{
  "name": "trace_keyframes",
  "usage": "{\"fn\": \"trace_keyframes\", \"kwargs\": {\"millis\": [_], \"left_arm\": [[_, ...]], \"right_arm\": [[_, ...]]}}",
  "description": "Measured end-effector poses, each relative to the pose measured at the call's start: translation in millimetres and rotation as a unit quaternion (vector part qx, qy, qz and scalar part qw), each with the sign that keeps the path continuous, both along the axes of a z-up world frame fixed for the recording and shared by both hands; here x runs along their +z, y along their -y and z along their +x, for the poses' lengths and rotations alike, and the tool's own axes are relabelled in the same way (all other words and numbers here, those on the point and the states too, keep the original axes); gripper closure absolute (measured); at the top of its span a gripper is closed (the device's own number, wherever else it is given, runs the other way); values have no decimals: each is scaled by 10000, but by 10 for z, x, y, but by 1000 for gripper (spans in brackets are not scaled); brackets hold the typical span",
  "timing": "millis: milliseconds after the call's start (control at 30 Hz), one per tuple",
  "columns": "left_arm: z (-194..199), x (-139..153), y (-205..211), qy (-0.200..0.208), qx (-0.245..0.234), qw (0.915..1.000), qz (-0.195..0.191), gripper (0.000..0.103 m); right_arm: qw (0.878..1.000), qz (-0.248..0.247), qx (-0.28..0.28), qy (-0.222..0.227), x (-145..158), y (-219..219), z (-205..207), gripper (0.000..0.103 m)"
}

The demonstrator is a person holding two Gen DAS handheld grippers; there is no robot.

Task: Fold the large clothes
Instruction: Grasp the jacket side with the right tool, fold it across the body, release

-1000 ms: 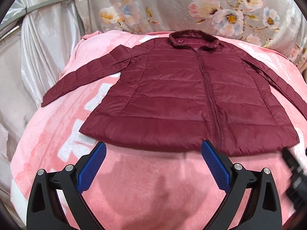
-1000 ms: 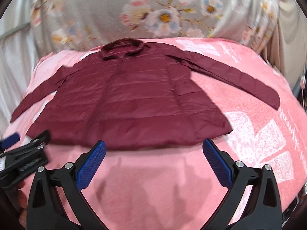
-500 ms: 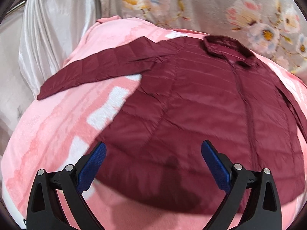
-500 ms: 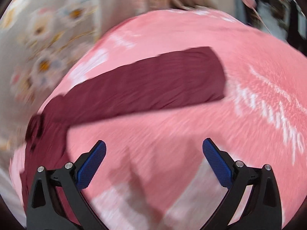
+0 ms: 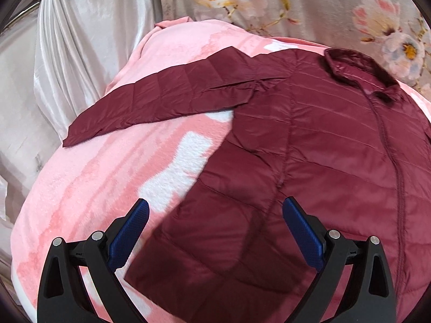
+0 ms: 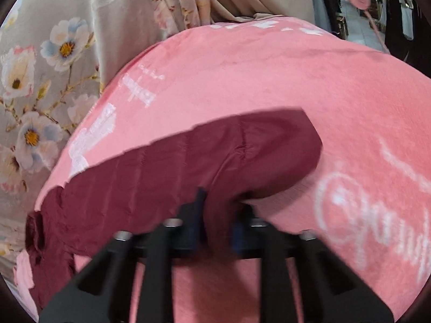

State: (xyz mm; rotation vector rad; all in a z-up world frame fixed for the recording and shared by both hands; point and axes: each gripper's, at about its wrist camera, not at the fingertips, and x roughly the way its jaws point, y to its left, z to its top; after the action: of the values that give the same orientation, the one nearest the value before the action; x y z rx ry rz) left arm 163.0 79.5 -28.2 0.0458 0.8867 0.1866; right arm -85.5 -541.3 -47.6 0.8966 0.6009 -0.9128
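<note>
Left hand-held gripper (image 5: pixel 215 226): matte black plastic frame, triangular cut-outs in both arms, silver round screws at pivots, blue textured pads (image 5: pixel 129 231) on inner finger faces. Right hand-held gripper (image 6: pixel 216 223): same black frame, silver screws, dark blue pads, motion-blurred. No skin or sleeves visible.

We see a pink blanket (image 5: pixel 89 188) with white lettering spread across the bed. At twelve o'clock behind it hangs a grey curtain (image 5: pixel 309 5) printed with pale flowers. At ten o'clock in the left wrist view hangs a shiny white drape (image 5: pixel 80 40). At one o'clock in the right wrist view, dark clothes (image 6: pixel 398 8) hang blurred.
</note>
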Motion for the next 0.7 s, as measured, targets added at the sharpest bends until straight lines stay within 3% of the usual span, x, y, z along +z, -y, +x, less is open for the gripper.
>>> {"fn": "trace_keyframes", "kwargs": {"millis": [67, 167, 233, 333, 500, 600, 700], "left_arm": [[30, -16, -45, -15, 73, 10000, 50, 6], [88, -28, -138, -21, 196, 9998, 80, 6], [119, -33, -202, -35, 268, 9996, 57, 6], [148, -35, -282, -46, 347, 9994, -1, 6], [208, -26, -447, -22, 420, 9991, -78, 6], [240, -16, -543, -13, 486, 9987, -161, 6], [287, -4, -635, -10, 508, 9981, -349, 6]], "right_arm": [[9985, -378, 338, 218, 305, -140, 298, 98], [9844, -908, 1307, 744, 853, -636, 901, 98], [9671, -1163, 2014, 1030, 1129, -1060, 1281, 98], [9281, -1377, 3179, 1363, 1405, -1828, 1876, 98], [8636, -1258, 4675, 1406, 1341, -3029, 2684, 98], [8345, -1121, 5248, 1252, 1138, -3604, 2958, 97], [8161, -1014, 5604, 982, 891, -4073, 3117, 95]]}}
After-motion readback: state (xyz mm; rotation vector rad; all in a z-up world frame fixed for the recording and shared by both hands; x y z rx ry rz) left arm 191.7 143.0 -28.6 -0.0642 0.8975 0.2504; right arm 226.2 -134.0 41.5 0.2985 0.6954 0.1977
